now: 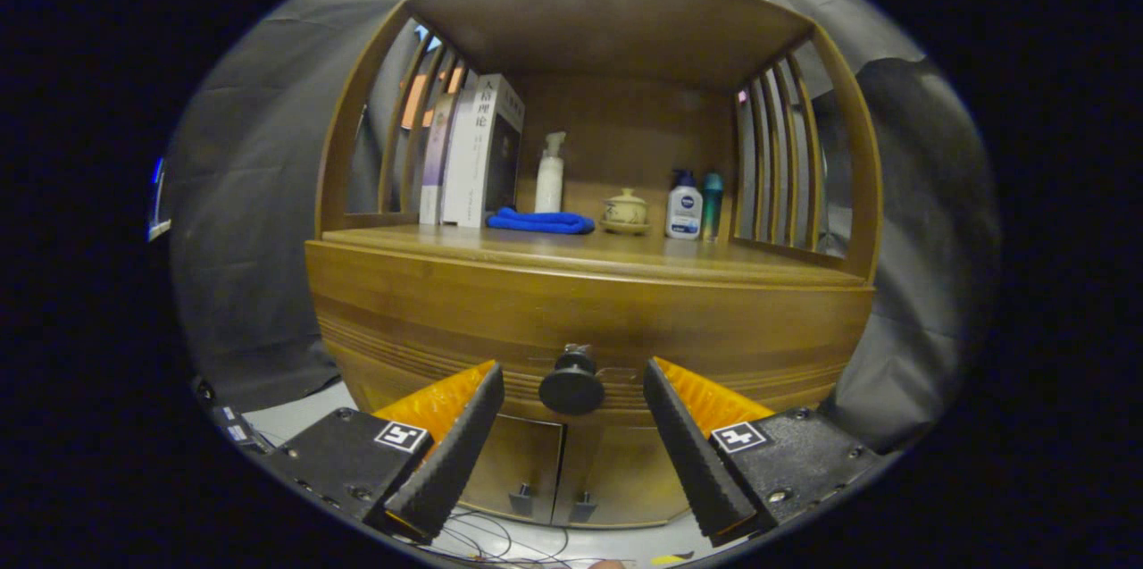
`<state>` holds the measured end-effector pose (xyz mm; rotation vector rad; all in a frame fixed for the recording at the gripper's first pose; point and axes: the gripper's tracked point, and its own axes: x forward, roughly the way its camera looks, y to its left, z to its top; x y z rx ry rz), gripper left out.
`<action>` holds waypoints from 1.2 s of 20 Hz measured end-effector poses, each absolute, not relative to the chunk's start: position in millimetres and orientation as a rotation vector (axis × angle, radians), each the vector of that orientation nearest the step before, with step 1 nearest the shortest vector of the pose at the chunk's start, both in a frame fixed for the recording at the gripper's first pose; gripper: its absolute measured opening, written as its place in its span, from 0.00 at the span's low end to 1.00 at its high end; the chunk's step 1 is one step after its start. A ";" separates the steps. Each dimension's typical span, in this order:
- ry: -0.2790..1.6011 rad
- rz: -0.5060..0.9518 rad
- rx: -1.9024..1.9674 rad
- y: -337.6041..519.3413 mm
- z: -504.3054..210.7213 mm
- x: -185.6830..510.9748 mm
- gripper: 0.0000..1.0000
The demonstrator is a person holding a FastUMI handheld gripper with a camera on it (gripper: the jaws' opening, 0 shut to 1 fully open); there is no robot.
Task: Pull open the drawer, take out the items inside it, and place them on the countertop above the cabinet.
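Observation:
A wooden cabinet stands straight ahead, its closed drawer front (589, 319) curving across under the countertop (571, 255). A round black knob (571, 388) juts from the middle of the drawer front. My gripper (571, 377) is open, its two black ribbed fingers (460, 444) spread either side of the knob without touching it. The knob sits between the fingertips, level with them. What lies inside the drawer is hidden.
On the countertop stand upright books (478, 154), a white pump bottle (550, 173), a folded blue cloth (540, 221), a small lidded cup (625, 210), a white lotion bottle (684, 205) and a teal can (712, 203). Two lower cabinet doors (558, 471) sit beneath the drawer. Cables (500, 542) lie on the floor.

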<state>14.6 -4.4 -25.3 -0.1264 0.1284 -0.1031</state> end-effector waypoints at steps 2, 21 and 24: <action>0.147 -0.117 -0.125 -2.9 -29.3 18.0 1.00; 0.204 -0.094 -0.065 18.0 -36.7 16.3 0.34; 0.201 -0.095 -0.054 16.2 -37.3 17.3 0.34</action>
